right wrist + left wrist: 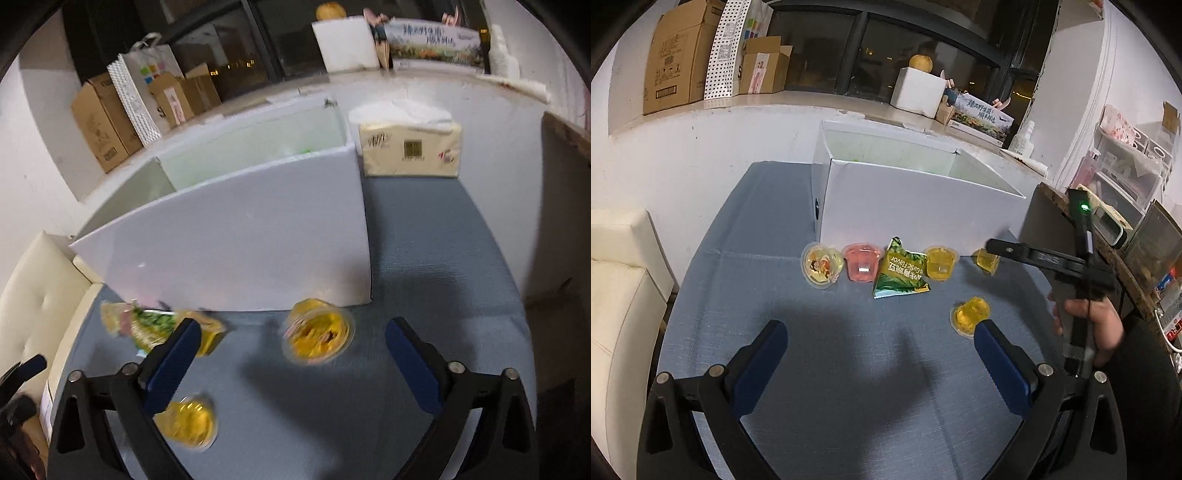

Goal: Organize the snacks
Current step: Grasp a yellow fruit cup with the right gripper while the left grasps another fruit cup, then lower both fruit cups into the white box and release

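Your snacks lie in a loose row on the blue-grey desk just in front of the white box, which stands open-topped at the centre of the left wrist view, presumably so each item can be dropped straight in. From left to right in that view you have a mixed-fruit jelly cup, a pink jelly cup, a green garlic-flavour snack packet and a yellow jelly cup; 1 more yellow cup sits partly behind the tip of your right gripper, and another yellow cup lies nearer, just beside the right finger of your left gripper. Your left jaws stand wide open over bare cloth at the bottom of the frame, holding nothing. In the blurred right wrist view your right jaws are also well apart and empty, with the far yellow cup lying between the fingertips just ahead, so it reads as the likely next pick. A pack of tissues sits to the right of the box.
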The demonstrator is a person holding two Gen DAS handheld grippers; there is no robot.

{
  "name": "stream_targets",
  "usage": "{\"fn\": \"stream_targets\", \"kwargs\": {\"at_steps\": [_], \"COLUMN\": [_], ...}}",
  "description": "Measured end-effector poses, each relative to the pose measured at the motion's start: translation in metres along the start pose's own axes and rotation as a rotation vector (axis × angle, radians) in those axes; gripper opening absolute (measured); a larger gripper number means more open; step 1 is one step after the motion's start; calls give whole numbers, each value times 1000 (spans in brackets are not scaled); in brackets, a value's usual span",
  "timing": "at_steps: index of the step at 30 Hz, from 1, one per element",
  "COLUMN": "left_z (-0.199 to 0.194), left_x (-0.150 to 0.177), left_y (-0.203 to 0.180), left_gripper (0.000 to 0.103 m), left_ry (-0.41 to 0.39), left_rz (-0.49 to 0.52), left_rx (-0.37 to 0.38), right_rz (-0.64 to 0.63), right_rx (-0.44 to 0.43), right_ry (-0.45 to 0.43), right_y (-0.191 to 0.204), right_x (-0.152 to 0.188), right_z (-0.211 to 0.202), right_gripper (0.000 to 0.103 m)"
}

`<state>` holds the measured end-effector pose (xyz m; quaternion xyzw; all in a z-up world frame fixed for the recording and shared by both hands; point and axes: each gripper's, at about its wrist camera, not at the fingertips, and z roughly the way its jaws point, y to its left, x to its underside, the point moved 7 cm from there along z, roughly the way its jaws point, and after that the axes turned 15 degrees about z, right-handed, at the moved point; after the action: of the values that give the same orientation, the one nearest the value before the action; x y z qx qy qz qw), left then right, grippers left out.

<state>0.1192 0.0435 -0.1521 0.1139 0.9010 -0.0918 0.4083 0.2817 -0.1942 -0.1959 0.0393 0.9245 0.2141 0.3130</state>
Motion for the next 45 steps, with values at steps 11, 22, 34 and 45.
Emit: {"fn": "stream_targets", "kwargs": {"at_steps": [11, 22, 34, 45], "left_z": [12, 88, 121, 63], "left_x": [-3, -22, -20, -30], "left_y": [13, 64, 65, 29], "left_gripper": [103, 103, 48, 49], "left_ry": [15, 147, 180, 5], "left_rz": [10, 86, 145, 170], "left_rx": [-14, -47, 20, 43], "right_rz": [-34, -25, -99, -111], "right_rx": [-32, -178, -192, -199], "right_ry": [48, -39, -72, -106], "right_y": [0, 25, 59, 66], "right_x": [21, 56, 70, 66], "right_z": [-4, -81, -100, -113], "right_gripper": [50, 50, 50, 50]}}
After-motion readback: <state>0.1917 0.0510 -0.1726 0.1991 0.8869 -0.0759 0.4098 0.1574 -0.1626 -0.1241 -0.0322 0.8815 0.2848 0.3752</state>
